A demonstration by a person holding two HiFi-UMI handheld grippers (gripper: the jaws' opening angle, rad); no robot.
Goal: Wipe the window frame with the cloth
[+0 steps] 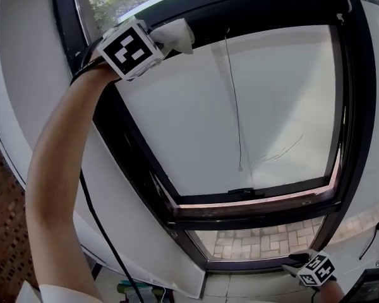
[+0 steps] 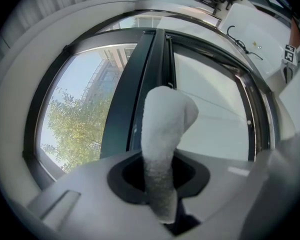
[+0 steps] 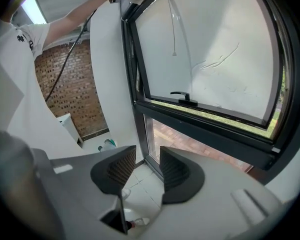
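Working at the upper left corner of the window frame (image 1: 134, 150), judging by the place of the cloth (image 1: 177, 36), right at the meeting of top rail and left upright. Showing no streaks, damp marks or dust lines on the dark rails, so no telling wiped stretches from unwiped. Judging the job as under way rather than near its end, and reckoning the top rail, the right upright and the bottom rail by the handle (image 1: 243, 192) as probably left to cover, along with the surround of the lower pane.

Pinching the cloth in the left gripper (image 2: 160, 176), jaws pressed tight on a folded white wad, letting the free end stand out past the tips and bend over toward the glass. Lying against or just in front of the dark upright in the left gripper view. Not settling true contact from that angle, though seeming to touch the corner in the head view.

Hanging low with the right gripper (image 3: 143, 168), near the bottom right corner of the frame, jaws spread apart and gripping nothing, framing only the floor (image 3: 136, 186) in the gap. Touching nothing, and sitting well apart from the cloth.
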